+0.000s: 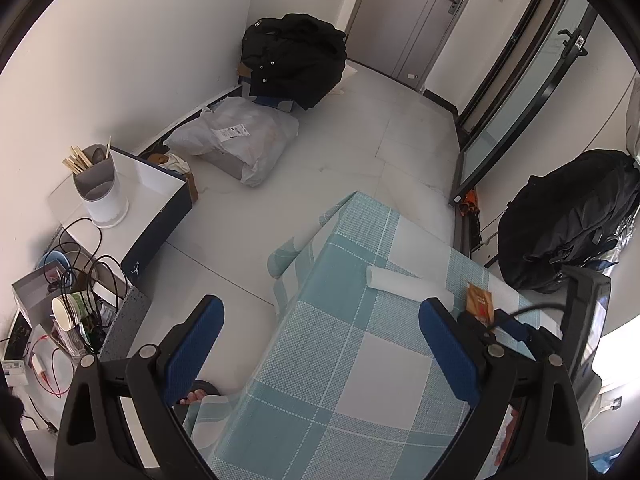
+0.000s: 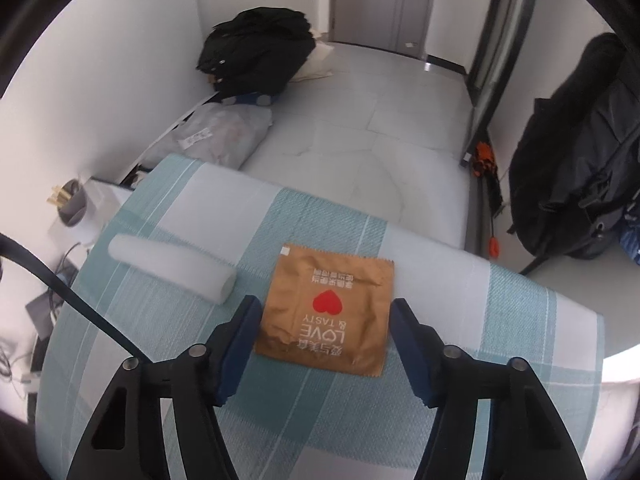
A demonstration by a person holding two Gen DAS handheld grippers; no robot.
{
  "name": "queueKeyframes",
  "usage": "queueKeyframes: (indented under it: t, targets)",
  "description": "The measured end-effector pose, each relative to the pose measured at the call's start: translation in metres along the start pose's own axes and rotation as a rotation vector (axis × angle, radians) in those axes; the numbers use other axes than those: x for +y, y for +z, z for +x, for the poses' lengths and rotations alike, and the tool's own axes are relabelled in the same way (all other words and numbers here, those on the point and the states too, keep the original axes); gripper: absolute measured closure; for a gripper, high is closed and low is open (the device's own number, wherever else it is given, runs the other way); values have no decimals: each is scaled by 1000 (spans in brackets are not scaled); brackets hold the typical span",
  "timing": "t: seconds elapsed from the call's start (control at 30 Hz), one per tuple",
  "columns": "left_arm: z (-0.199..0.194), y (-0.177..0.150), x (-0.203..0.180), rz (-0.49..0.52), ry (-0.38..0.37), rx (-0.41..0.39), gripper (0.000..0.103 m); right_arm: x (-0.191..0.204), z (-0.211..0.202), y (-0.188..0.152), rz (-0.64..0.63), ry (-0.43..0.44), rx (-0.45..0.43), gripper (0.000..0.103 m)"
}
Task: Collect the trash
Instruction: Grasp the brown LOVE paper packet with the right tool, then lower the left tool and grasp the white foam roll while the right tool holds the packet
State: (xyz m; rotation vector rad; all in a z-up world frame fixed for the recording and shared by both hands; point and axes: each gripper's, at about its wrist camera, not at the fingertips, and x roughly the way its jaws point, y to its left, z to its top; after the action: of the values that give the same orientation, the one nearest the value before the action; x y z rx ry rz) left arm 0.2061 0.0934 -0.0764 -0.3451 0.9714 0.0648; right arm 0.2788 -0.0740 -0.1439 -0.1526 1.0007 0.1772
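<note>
A brown snack wrapper [image 2: 326,310] with a red heart lies flat on the blue-and-white checked tablecloth [image 2: 160,320]. My right gripper [image 2: 326,312] is open, low over the table, with one finger on each side of the wrapper's near half. A white foam roll [image 2: 172,270] lies to the wrapper's left. In the left wrist view my left gripper [image 1: 320,316] is open and empty, high above the table's left edge; the roll [image 1: 408,284] and wrapper [image 1: 480,302] lie ahead to the right, with the right gripper's body just behind the wrapper.
A white cabinet [image 1: 148,188] with a grey utensil holder [image 1: 100,188] stands left of the table. Cables and paper cups [image 1: 68,312] clutter a low shelf. A grey parcel bag [image 1: 236,136] and black jacket [image 1: 296,56] lie on the floor. A black backpack [image 2: 576,160] stands right.
</note>
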Motion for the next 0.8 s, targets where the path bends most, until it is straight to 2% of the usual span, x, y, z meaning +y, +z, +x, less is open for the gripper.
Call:
queueKeyframes:
  t: [0.07, 0.17, 0.27, 0.63, 0.8]
  targets:
    - [0, 0, 0, -4, -5, 0, 7, 4, -3, -2, -22, 8, 7, 53]
    - [-1, 1, 1, -11, -7, -4, 7, 5, -7, -8, -29, 23, 11, 56]
    - [-2, 1, 1, -12, -8, -7, 7, 3, -11, -16, -37, 37, 8, 64]
    - [1, -1, -3, 9, 13, -8, 7, -13, -35, -47, 10, 148, 41, 66]
    - [4, -4, -7, 49, -8, -4, 7, -21, -51, -65, 23, 174, 27, 66]
